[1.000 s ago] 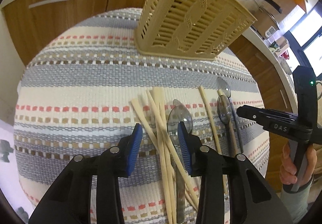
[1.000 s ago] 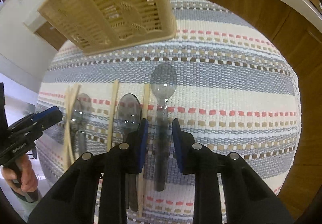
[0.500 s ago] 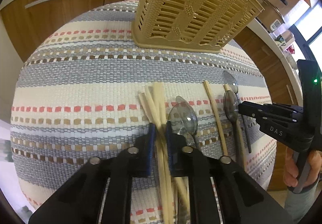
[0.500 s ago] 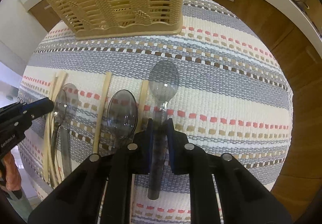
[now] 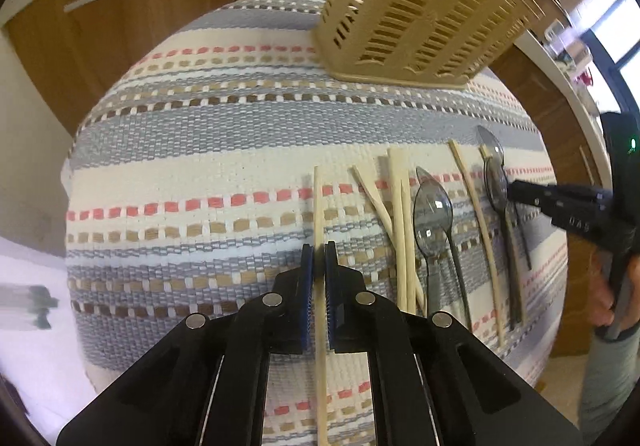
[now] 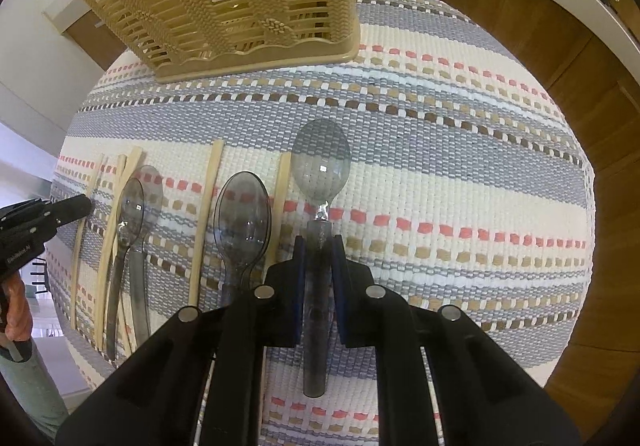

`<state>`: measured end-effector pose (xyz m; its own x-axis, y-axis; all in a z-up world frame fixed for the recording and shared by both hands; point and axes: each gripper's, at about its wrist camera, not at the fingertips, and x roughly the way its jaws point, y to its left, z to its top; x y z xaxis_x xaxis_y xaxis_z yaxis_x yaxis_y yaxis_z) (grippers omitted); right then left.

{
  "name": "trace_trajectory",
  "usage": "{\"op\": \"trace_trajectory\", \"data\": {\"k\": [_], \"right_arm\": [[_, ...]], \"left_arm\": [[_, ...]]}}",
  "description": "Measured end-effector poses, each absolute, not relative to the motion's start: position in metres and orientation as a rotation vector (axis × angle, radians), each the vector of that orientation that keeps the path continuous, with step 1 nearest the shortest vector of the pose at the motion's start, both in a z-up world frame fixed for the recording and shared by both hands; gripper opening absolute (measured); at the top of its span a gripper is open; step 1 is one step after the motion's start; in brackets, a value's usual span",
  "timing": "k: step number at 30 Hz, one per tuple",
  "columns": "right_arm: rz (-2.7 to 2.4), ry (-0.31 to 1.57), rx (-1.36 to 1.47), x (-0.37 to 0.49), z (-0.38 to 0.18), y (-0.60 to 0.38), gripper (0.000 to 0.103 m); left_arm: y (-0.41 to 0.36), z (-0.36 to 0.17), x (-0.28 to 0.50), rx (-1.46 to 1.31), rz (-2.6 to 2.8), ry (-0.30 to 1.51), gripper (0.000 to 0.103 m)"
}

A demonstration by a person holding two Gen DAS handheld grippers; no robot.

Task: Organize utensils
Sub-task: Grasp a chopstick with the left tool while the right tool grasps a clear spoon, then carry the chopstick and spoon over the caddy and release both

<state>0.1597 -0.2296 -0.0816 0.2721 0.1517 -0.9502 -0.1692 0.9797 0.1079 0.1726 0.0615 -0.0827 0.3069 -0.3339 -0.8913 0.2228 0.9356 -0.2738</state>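
- The left claw (image 5: 319,260) is closed down tight on a single pale wooden chopstick (image 5: 318,205), its blue pads (image 5: 307,266) pressing the stick from both sides; the stick runs straight out ahead between them and back under the claw's body.
- That chopstick sits apart from the other utensils, to their left in the left wrist view, over the striped woven cloth (image 5: 200,149) that covers the surface.
- The right claw (image 6: 318,246) is nearly closed on the handle of a smoky transparent plastic spoon (image 6: 320,165), with the bowl of the spoon sticking out ahead of the fingertips and the end of the handle showing below them.
- Just left of the held spoon, in the right wrist view, lies a second grey plastic spoon (image 6: 242,217) with a loose chopstick (image 6: 206,213) on each side of it.
- Farther left lies a pair of overlapping grey spoons (image 6: 134,205) among a bunch of chopsticks (image 5: 400,213), all roughly parallel on the cloth.
- A beige slatted plastic cutlery basket (image 6: 240,1) stands at the far edge of the cloth, well apart from both claws; what is inside it cannot be seen.
- A person's hand (image 5: 604,298) grips the handle of the right claw at the edge of the left wrist view.
- Wooden cabinet doors (image 5: 120,13) stand behind the surface.
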Motion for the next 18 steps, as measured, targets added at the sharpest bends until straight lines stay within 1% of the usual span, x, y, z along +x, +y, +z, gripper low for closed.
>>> {"op": "trace_trajectory", "data": {"k": [4, 7, 10, 11, 14, 18], "right_arm": [[0.236, 1.308, -0.002, 0.174, -0.085, -0.235, 0.011], [0.244, 1.326, -0.030, 0.180, -0.084, -0.234, 0.011], [0.243, 1.328, -0.065, 0.184, -0.082, -0.229, 0.011], [0.242, 1.324, -0.072, 0.184, -0.082, -0.227, 0.011], [0.252, 1.292, -0.068, 0.180, -0.080, -0.223, 0.010], [0.328, 1.206, -0.016, 0.170, -0.063, -0.225, 0.010]], "left_arm": [[0.049, -0.080, 0.160, 0.042, -0.366, 1.217, 0.022], [0.035, -0.080, 0.150, 0.174, -0.340, 1.221, 0.022], [0.020, -0.082, 0.145, 0.277, -0.308, 1.196, 0.020], [0.016, -0.082, 0.144, 0.292, -0.301, 1.187, 0.004], [0.011, -0.082, 0.141, 0.295, -0.286, 1.157, 0.004], [0.016, -0.060, 0.139, 0.180, -0.330, 1.051, 0.004]]}}
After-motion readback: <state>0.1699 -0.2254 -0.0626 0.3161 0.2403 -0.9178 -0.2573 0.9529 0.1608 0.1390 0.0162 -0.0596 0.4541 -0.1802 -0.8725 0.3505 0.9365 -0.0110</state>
